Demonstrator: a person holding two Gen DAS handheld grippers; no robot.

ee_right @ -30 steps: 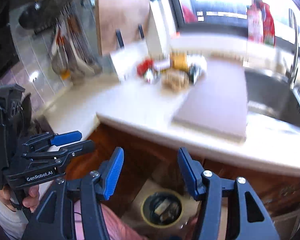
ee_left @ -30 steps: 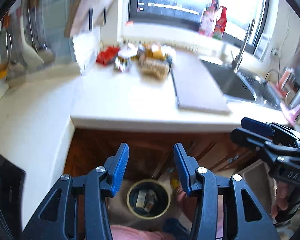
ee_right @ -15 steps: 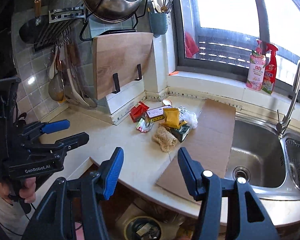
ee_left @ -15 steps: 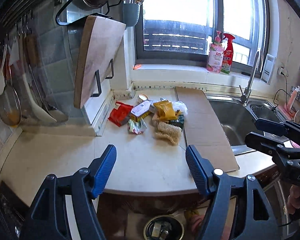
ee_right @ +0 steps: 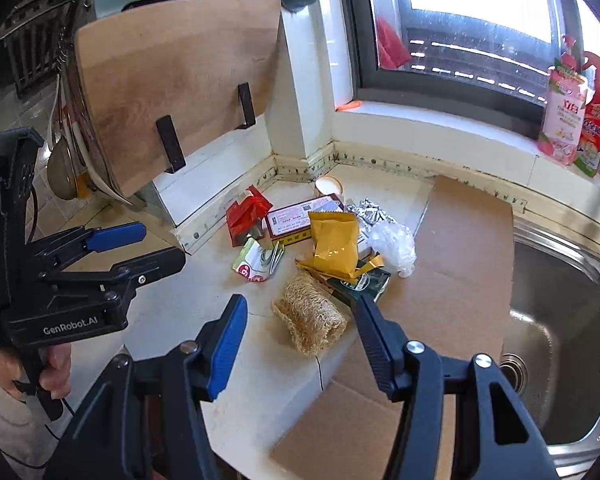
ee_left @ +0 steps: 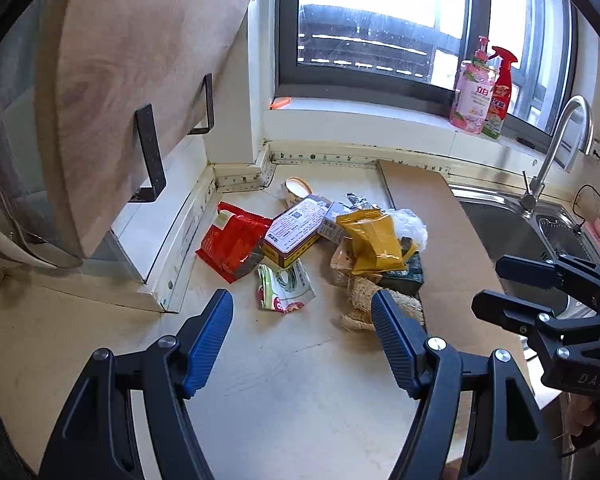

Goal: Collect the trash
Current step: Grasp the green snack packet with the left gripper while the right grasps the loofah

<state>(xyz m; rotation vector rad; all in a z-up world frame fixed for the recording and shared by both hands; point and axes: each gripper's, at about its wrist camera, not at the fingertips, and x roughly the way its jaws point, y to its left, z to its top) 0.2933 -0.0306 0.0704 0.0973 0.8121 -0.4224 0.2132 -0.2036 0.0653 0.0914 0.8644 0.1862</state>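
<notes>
- Both grippers had swung up from the floor bin to the counter [ee_left: 300, 380].
- Left gripper [ee_left: 302, 320] gaped empty, short of the trash pile [ee_left: 320, 248].
- Right gripper [ee_right: 300, 322] stood open, loofah [ee_right: 310, 320] just ahead.

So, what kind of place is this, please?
Most likely a home kitchen: a steel sink with a tap, a wooden cutting board on a wall rack, and a countertop with food wrappers.

L gripper [ee_left: 302, 328] open, R gripper [ee_right: 300, 328] open
</notes>
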